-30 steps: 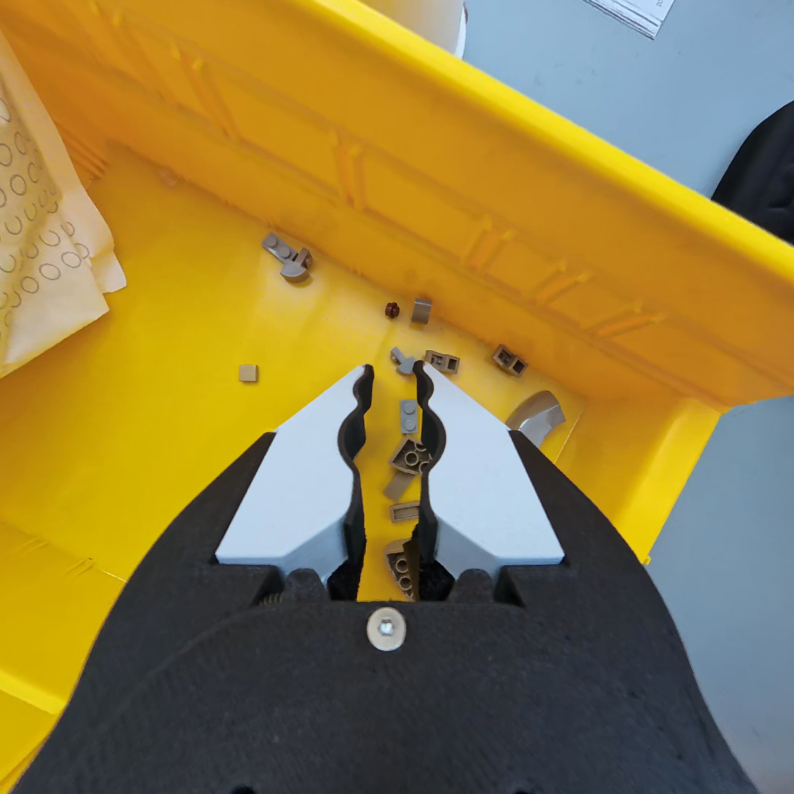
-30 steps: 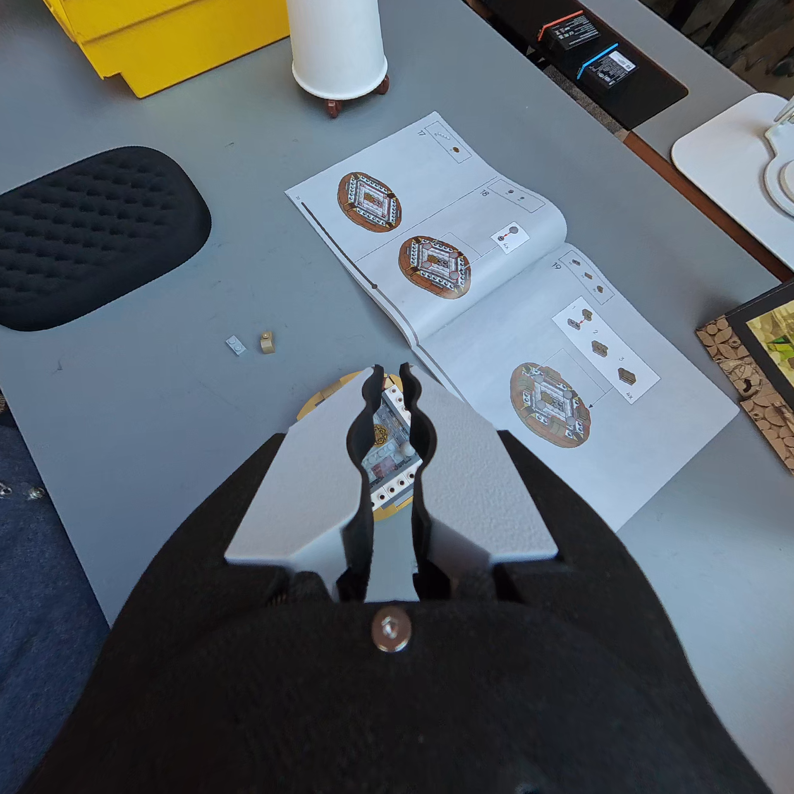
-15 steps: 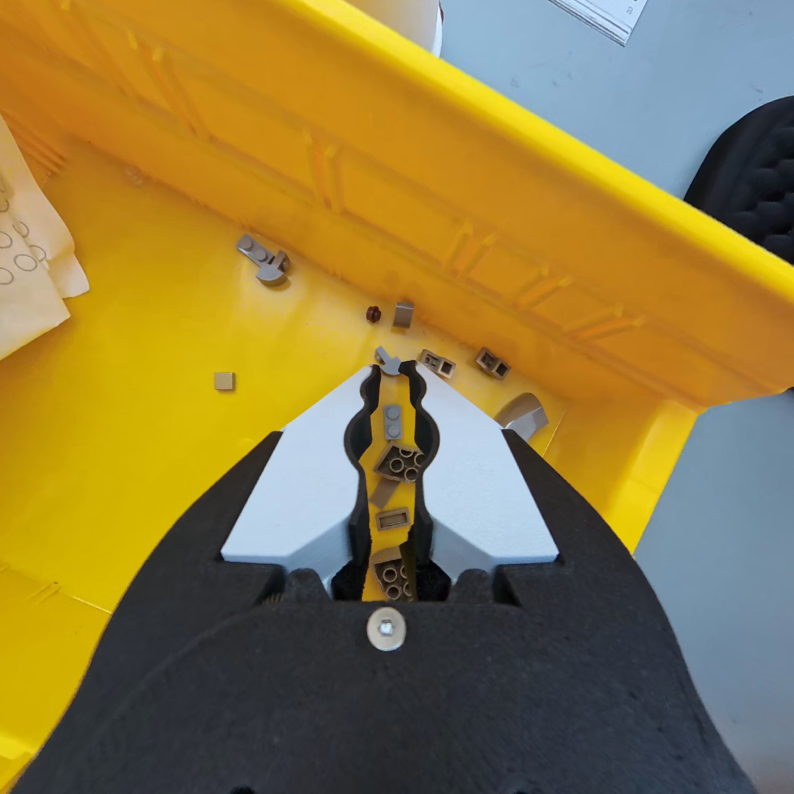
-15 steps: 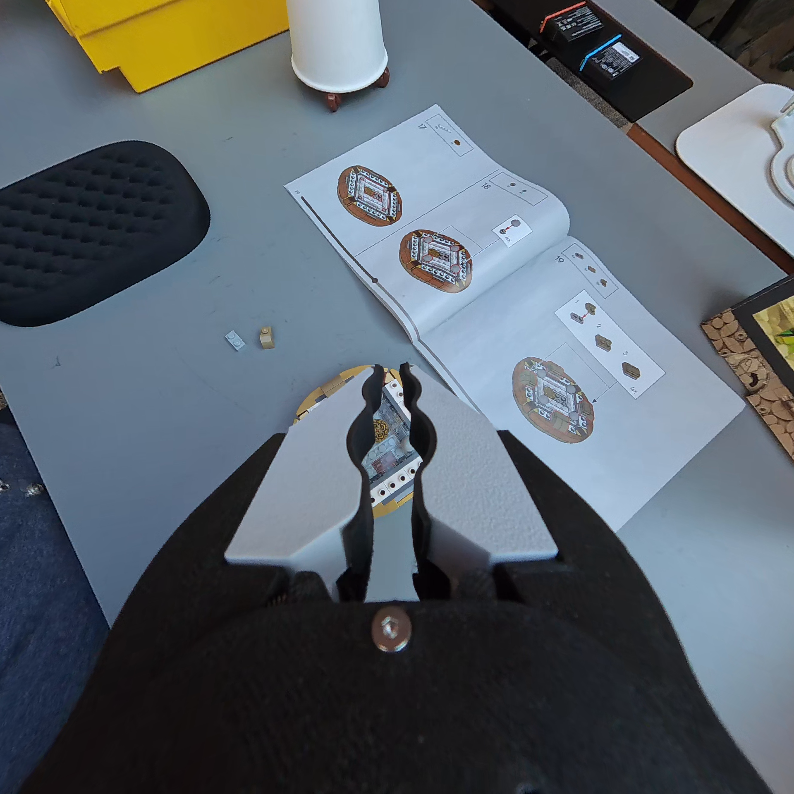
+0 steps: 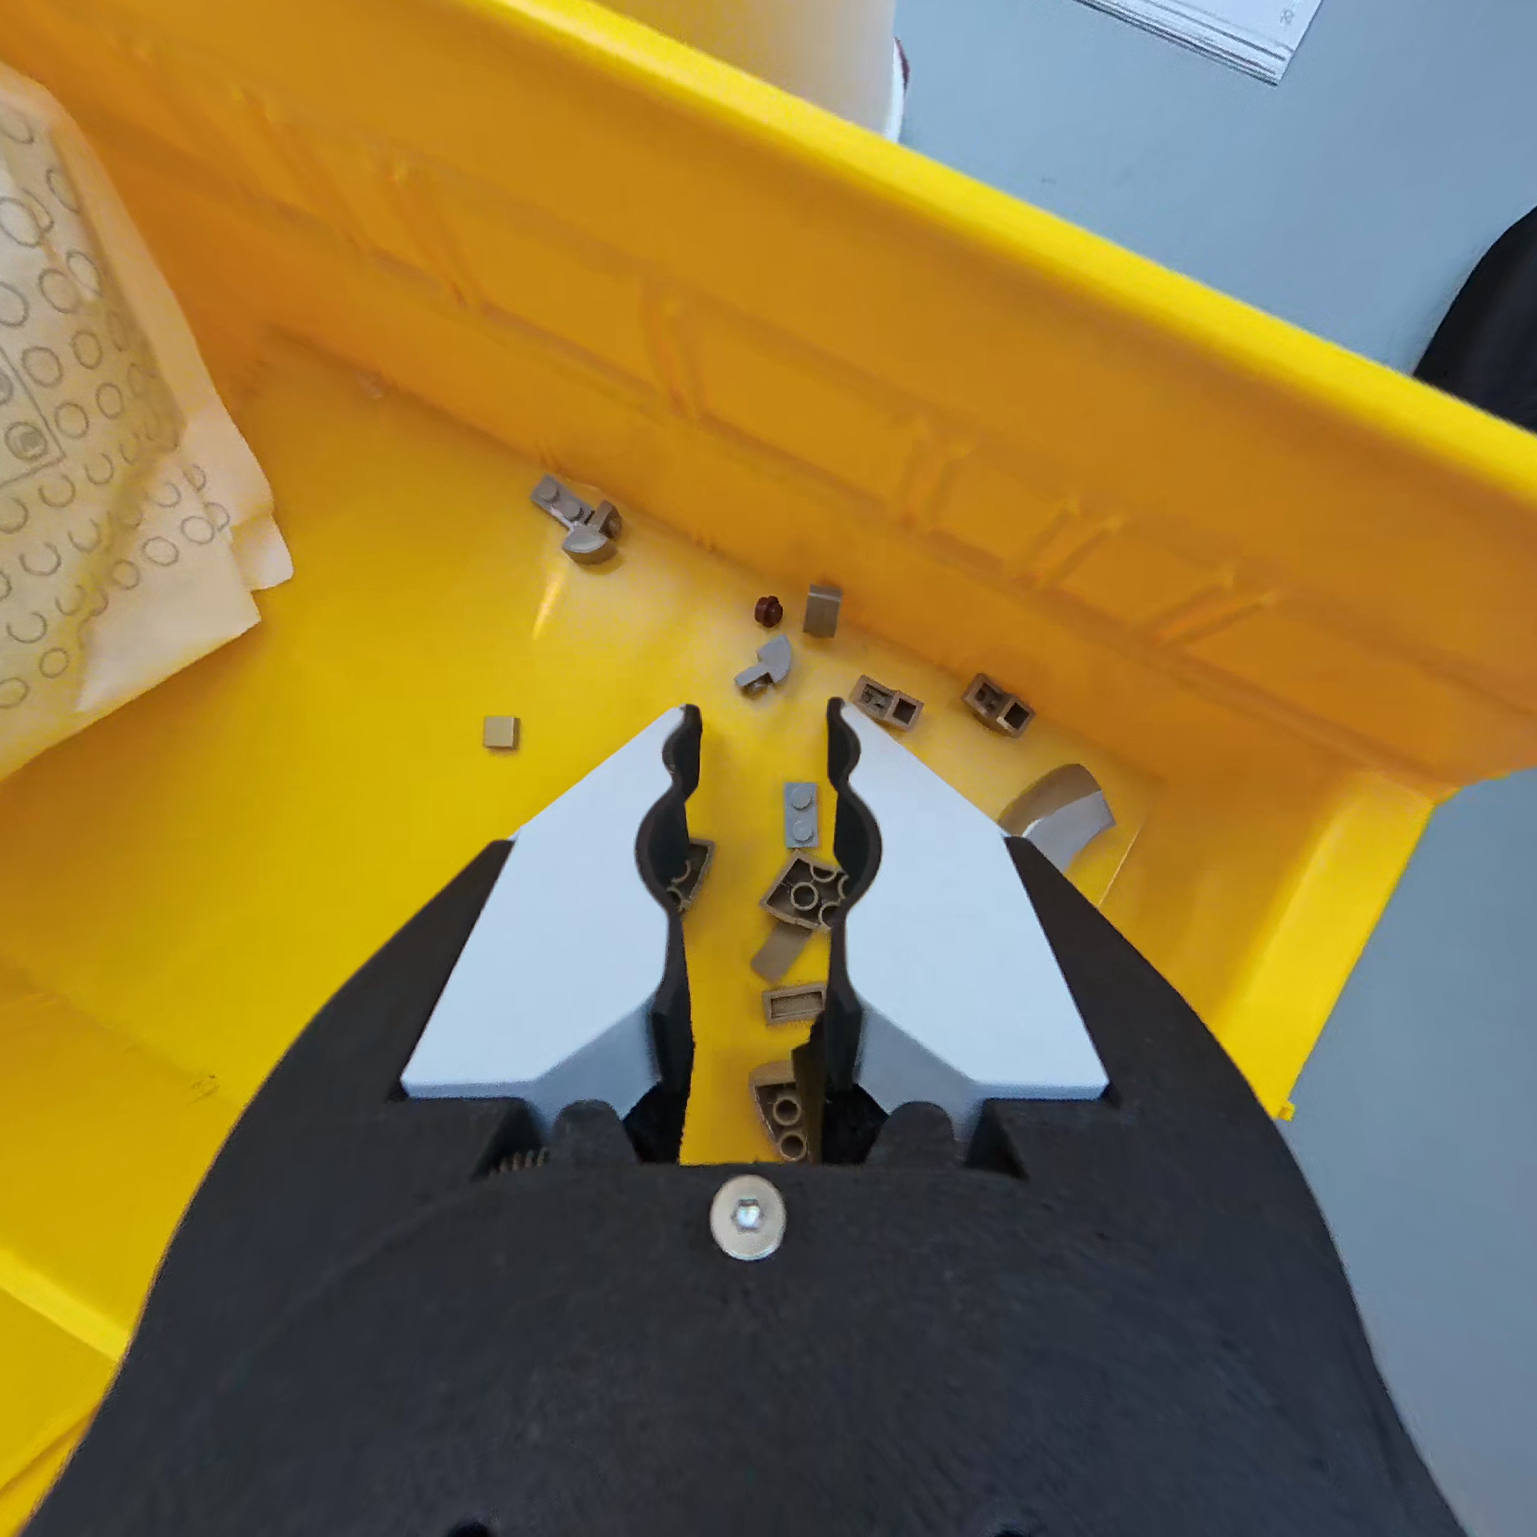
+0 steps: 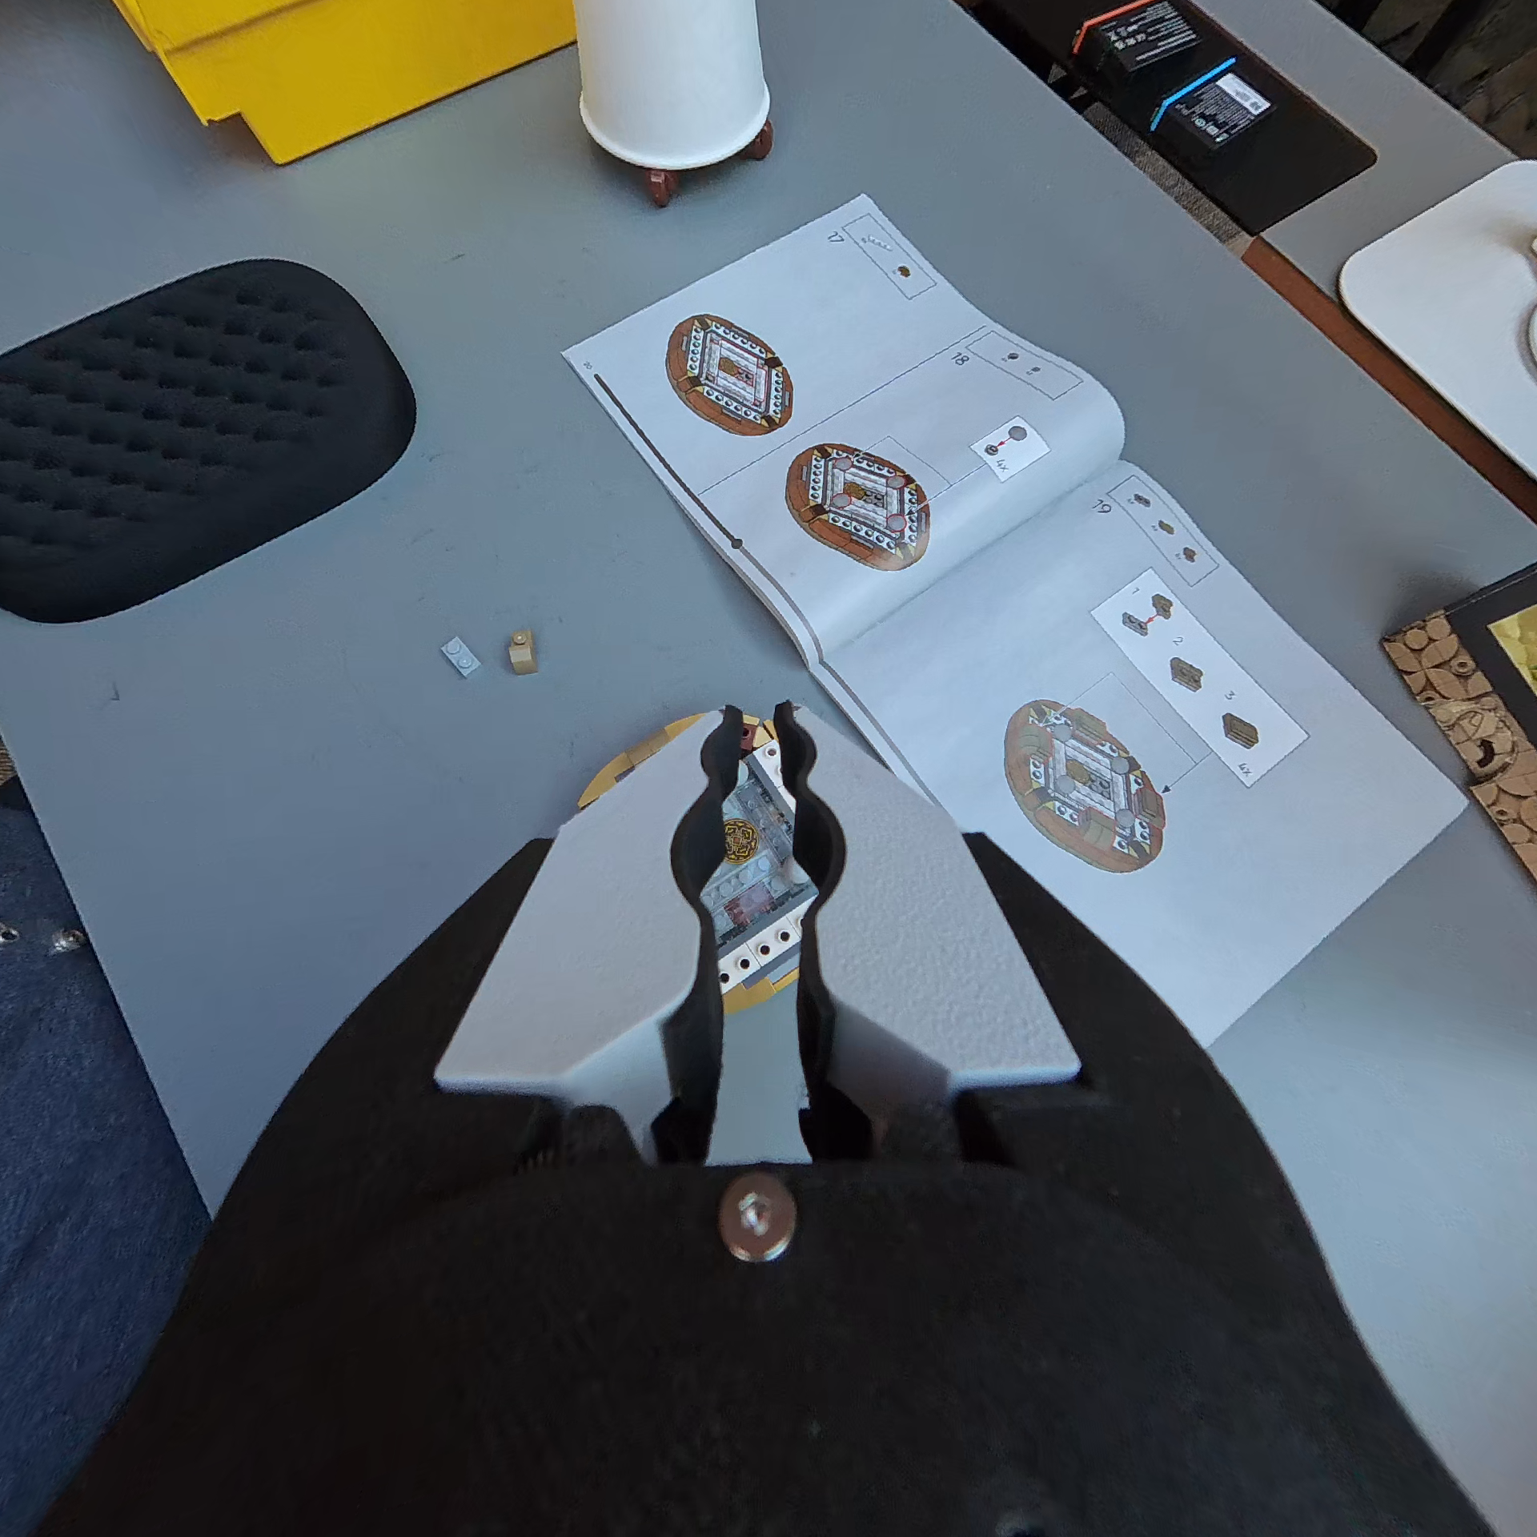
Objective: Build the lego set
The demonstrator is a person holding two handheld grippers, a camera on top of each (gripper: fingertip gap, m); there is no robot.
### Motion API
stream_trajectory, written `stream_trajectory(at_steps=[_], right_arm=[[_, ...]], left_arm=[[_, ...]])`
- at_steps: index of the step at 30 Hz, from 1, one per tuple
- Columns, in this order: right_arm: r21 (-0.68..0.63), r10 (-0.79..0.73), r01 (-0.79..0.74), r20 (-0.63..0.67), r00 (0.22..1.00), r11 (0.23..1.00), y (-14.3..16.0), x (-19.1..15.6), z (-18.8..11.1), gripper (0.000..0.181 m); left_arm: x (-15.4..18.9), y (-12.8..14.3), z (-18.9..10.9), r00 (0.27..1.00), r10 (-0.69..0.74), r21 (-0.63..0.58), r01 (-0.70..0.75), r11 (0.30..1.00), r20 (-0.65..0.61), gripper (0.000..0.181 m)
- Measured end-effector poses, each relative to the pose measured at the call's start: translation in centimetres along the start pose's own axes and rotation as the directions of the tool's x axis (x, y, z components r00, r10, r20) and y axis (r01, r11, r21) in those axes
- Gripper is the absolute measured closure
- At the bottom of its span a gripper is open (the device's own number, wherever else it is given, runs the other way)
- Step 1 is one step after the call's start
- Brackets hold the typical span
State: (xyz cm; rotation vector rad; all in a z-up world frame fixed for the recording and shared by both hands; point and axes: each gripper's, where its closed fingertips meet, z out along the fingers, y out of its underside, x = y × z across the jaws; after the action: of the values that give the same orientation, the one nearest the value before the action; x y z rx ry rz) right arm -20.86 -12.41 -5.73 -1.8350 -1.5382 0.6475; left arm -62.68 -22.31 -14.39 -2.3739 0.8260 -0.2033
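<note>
My left gripper (image 5: 761,715) is open and empty inside the yellow bin (image 5: 915,274), low over its floor. Between its fingers lie a grey 1x2 plate (image 5: 800,813), a tan wedge brick (image 5: 803,894) and a small tan tile (image 5: 794,1004). Another tan wedge (image 5: 690,873) is half hidden under the left finger. Several more small grey and tan pieces, one a dark red stud (image 5: 768,611), lie ahead by the bin wall. My right gripper (image 6: 758,714) hovers over the round partly built model (image 6: 753,865), jaws nearly together, holding nothing.
The open instruction booklet (image 6: 998,632) lies right of the model. A grey plate (image 6: 460,656) and a tan brick (image 6: 521,650) lie loose on the grey table. A black pad (image 6: 166,432), white cup (image 6: 674,75) and yellow bin (image 6: 349,58) stand behind. Paper bags (image 5: 91,466) lie in the bin. About 45 cm separates my left fingertips from my right.
My left gripper has opened wider and shifted back over the bin floor, uncovering a second tan wedge. The right gripper has hardly moved.
</note>
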Motion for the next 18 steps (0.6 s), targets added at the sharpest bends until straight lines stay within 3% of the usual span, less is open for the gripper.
stream_trajectory(at_steps=[8, 13, 16, 18], right_arm=[[-0.015, 0.002, -0.002, -0.018, 1.000, 1.000, 0.2, 0.3, -0.4, 0.173], [-0.010, 0.012, -0.012, -0.017, 1.000, 1.000, 0.7, 0.4, -0.5, 0.173], [0.009, 0.012, -0.012, -0.027, 1.000, 1.000, 0.5, 0.6, -0.9, 0.173], [0.026, 0.012, -0.011, -0.036, 0.999, 1.000, 0.3, 0.7, -1.2, 0.173]], left_arm=[[-0.1, -0.4, 1.3, 0.998, -0.002, -0.038, 0.000, 0.999, -0.056, 0.153], [-0.2, -0.6, 1.4, 0.998, -0.009, -0.032, 0.006, 0.999, -0.068, 0.165], [-0.8, -0.2, 0.9, 1.000, -0.015, -0.042, 0.015, 0.999, -0.002, 0.170], [-2.0, 0.0, -0.4, 0.992, -0.044, -0.047, 0.049, 0.998, 0.116, 0.170]])
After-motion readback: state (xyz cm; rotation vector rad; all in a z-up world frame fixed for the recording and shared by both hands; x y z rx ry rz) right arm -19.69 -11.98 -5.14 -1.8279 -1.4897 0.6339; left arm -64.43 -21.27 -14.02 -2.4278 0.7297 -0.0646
